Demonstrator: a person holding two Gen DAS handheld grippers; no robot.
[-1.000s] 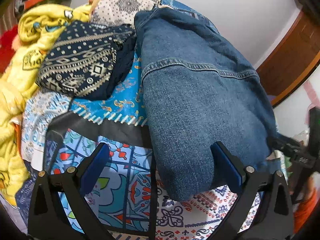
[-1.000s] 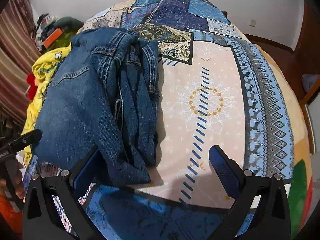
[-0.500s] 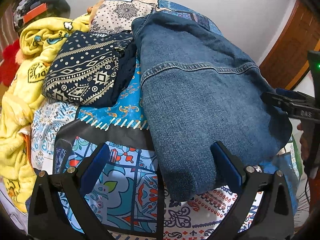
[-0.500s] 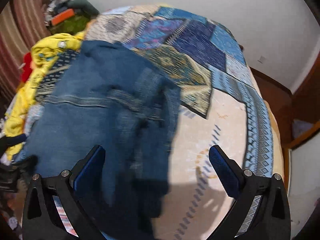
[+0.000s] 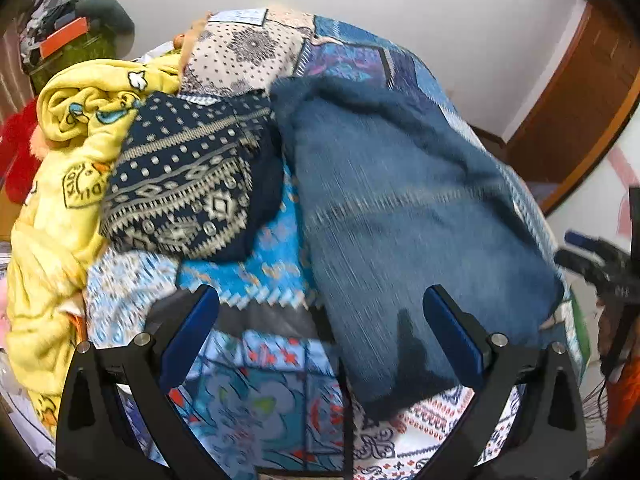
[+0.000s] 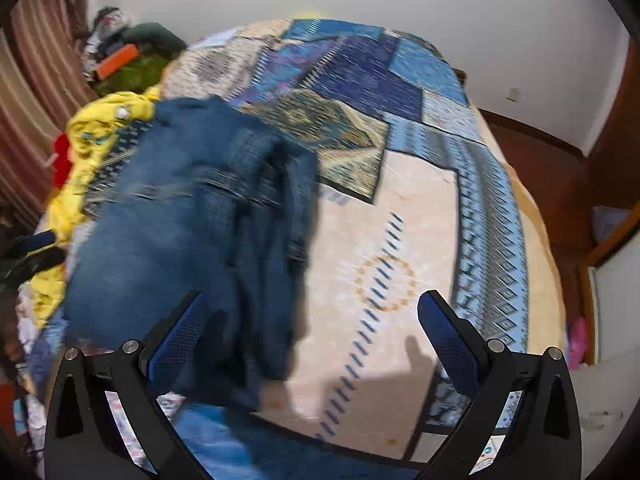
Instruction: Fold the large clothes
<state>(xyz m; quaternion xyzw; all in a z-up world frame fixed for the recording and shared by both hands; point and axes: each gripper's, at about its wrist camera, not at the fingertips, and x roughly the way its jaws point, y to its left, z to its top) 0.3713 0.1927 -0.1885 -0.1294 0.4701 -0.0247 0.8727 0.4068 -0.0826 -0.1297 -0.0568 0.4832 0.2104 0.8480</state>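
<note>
From left: a yellow blanket [image 5: 60, 200] lay heaped beside a folded navy patterned garment [image 5: 188, 192], with the denim jacket [image 5: 400, 220] doubled over on the patchwork bedspread [image 6: 400, 240]. You held your left gripper [image 5: 320, 332] and right gripper [image 6: 312, 332] above the jacket's near edge, both spread wide and gripping nothing. The jacket looked largely folded, its right side still bunched.

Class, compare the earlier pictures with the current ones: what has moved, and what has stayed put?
Both grippers, left and right, have drawn back and up from the denim jacket, so more of the bed shows. Nothing was grasped or released; both stay open. The jacket, patterned navy garment and yellow blanket lie unchanged.
</note>
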